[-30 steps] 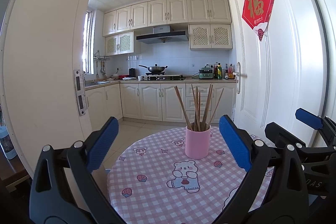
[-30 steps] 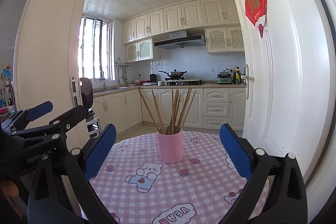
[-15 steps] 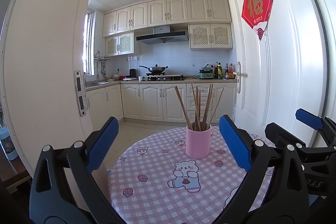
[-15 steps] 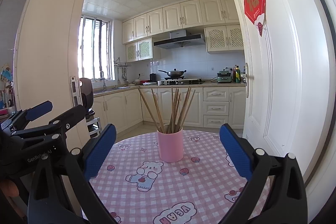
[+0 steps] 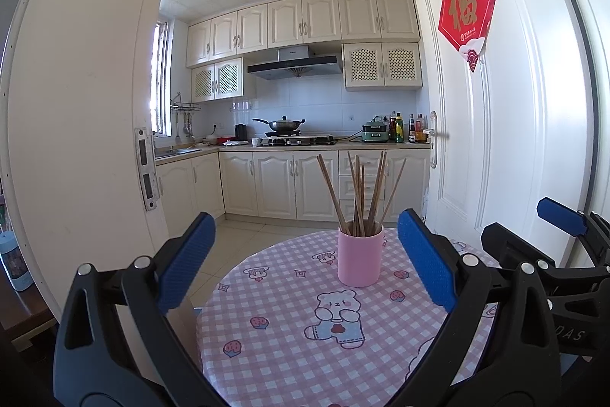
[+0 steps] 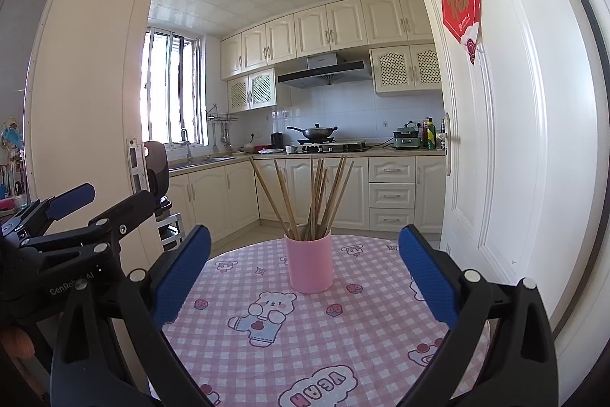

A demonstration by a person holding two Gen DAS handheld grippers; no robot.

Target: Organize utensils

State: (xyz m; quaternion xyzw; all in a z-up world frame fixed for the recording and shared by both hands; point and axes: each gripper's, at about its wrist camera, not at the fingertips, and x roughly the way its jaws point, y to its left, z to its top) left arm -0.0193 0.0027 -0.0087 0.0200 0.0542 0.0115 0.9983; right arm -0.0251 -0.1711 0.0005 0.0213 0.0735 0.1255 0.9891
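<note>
**Chopsticks upright in a pink cup, both grippers spread wide**

Chopsticks [image 5: 358, 193], brown and fanned out, standing in a pink cup [image 5: 360, 258] toward the far side of a round table [image 5: 274, 361] with a pink checked cloth; cup just beyond the bear print [image 5: 335, 317] on that cloth. Left gripper [image 5: 305, 258] held low over the near edge, blue pads far apart, gripping nothing, well short of the cup; right gripper [image 6: 305, 273] likewise wide and empty, framing the cup from the near side. Behind the table, white door [image 5: 495, 140] with a red paper sign [image 5: 467, 12]; beyond, kitchen counter with a wok [image 5: 282, 125] on the stove.
</note>
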